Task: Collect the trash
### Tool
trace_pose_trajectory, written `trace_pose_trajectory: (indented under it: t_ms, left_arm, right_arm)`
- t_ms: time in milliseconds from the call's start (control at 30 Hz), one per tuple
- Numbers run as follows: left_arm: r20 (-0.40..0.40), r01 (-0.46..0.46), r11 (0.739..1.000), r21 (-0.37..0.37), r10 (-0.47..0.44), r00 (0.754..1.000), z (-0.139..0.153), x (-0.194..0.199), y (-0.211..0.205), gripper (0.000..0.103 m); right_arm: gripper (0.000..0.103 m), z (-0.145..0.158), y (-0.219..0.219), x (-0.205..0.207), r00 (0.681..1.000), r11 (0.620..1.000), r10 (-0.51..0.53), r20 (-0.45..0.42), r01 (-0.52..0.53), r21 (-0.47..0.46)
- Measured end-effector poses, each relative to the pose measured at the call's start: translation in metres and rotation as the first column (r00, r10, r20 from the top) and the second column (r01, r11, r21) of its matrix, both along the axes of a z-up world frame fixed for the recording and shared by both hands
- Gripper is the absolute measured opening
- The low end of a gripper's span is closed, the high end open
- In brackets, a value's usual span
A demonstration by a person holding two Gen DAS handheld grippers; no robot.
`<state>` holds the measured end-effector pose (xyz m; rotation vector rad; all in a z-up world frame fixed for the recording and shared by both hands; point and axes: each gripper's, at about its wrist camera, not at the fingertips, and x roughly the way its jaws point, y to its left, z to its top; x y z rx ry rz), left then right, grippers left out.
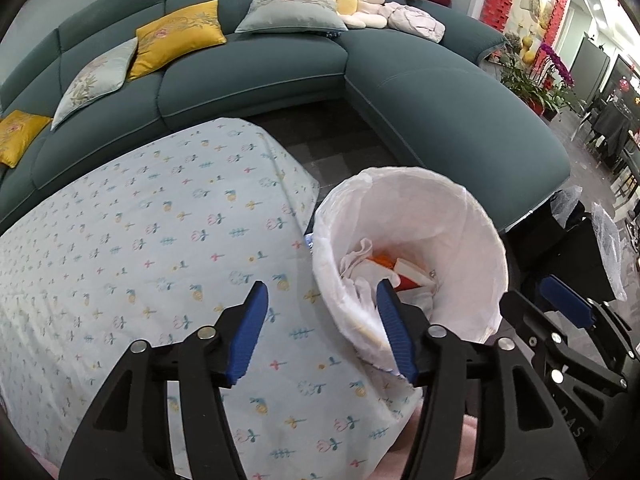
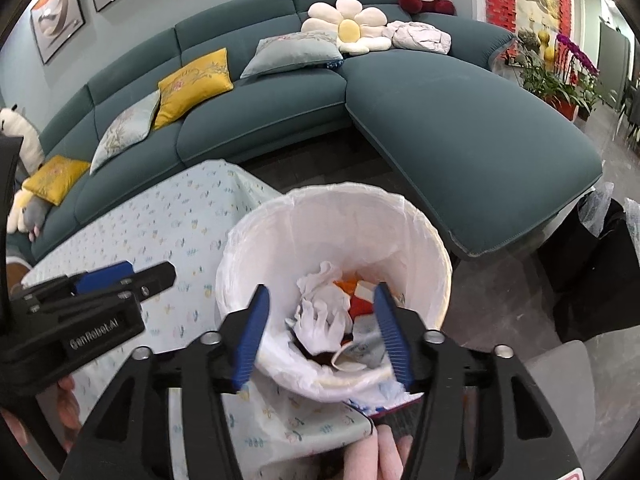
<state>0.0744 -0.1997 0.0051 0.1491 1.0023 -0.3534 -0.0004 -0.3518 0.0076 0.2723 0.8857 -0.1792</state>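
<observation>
A trash bin (image 1: 472, 216) lined with a white bag stands on the floor beside the table; it also shows in the right wrist view (image 2: 400, 224). Inside lie crumpled white tissues (image 2: 324, 316), orange and red wrappers (image 2: 358, 304) and a paper cup (image 2: 348, 358). My right gripper (image 2: 322, 332) is open and empty, held right above the bin's mouth. My left gripper (image 1: 320, 330) is open and empty, over the table's edge just left of the bin. The left gripper also shows in the right wrist view (image 2: 120, 276), and the right gripper in the left wrist view (image 1: 568, 304).
A table with a light floral cloth (image 1: 140, 248) fills the left. A teal sectional sofa (image 1: 440, 92) with cushions curves behind the table and bin. Black bags and plastic wrap (image 2: 600, 240) sit on the floor at right. Potted flowers (image 2: 568, 68) stand far right.
</observation>
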Motion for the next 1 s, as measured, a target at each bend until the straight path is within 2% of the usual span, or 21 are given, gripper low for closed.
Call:
trace_pose_trajectory:
  t_ms: [167,200,333,400,467,767,1000]
  left_arm:
    - [0.011,-0.027,0.999,0.019,0.026,1.0,-0.004,-0.011,0.011,0.065]
    - [0.016,-0.028,0.999,0.028,0.027,1.0,-0.005,-0.014,0.011,0.065]
    - [0.029,-0.031,0.998,0.052,0.03,0.999,-0.007,-0.018,0.013,0.069]
    - [0.033,-0.04,0.998,0.051,0.038,0.999,-0.007,-0.019,0.015,0.071]
    - [0.032,-0.047,0.998,0.047,0.046,0.998,-0.006,-0.02,0.016,0.077]
    - [0.046,-0.067,0.997,0.05,0.064,0.997,-0.006,-0.021,0.013,0.087]
    - [0.036,-0.075,0.996,0.051,0.074,0.997,-0.009,-0.02,0.013,0.088]
  right_arm:
    - [0.071,-0.003,0.01,-0.012,1.0,0.999,0.026,-0.011,-0.026,-0.042]
    - [0.084,-0.003,0.012,-0.012,0.999,0.998,0.036,-0.019,-0.037,-0.048]
    - [0.087,0.004,0.018,-0.013,0.999,0.993,0.036,-0.002,-0.036,-0.115]
    - [0.096,0.006,0.018,-0.013,0.999,0.991,0.036,0.004,-0.036,-0.128]
    - [0.096,0.006,0.017,-0.014,0.999,0.991,0.035,0.0,-0.035,-0.13]
    - [0.096,0.0,0.013,-0.012,0.999,0.993,0.037,-0.02,-0.039,-0.112]
    - [0.096,-0.002,0.013,-0.011,0.999,0.994,0.035,-0.026,-0.038,-0.105]
